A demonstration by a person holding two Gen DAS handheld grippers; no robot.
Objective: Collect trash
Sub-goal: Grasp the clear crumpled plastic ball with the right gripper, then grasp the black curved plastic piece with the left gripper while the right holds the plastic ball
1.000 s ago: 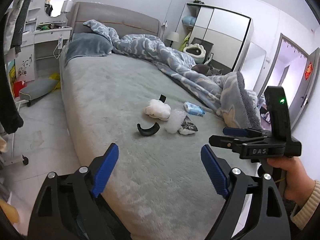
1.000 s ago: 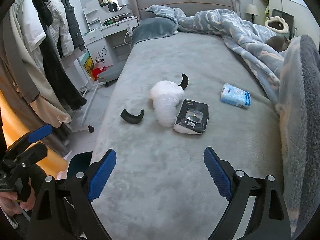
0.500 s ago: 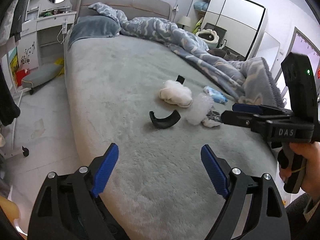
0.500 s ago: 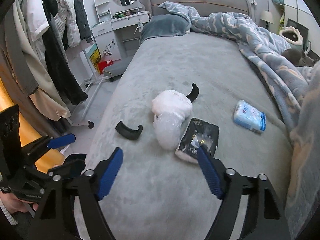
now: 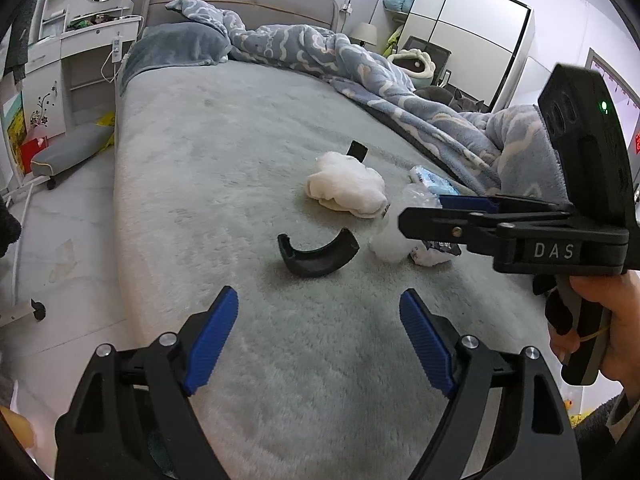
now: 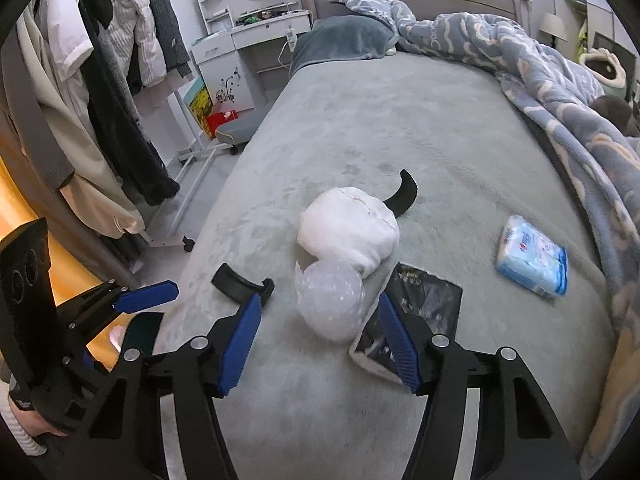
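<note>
Both claws have come closer to the litter on the bed (image 6: 420,120) than they were a second ago, and the right claw (image 6: 320,336) has narrowed. Its blue pads are closing around a crumpled clear plastic bag (image 6: 330,304) — puffy, whitish, lying low in the centre of the right wrist view — with the bag between them but neither pad clearly pressing on it. The right-hand pad overlaps a flat black packet (image 6: 428,300) with a white edge, just beside the bag. Touching the bag from above is a soft white bundle (image 6: 348,232); a curved black plastic piece (image 6: 402,194) pokes out behind it, and a second curved black piece (image 6: 242,284) lies left of the bag. A blue-and-white tissue pack (image 6: 532,260) sits apart at the right.

The left claw (image 5: 318,340) is spread wide and empty over the grey bed cover — the second curved piece lies just above it in the left wrist view.
</note>
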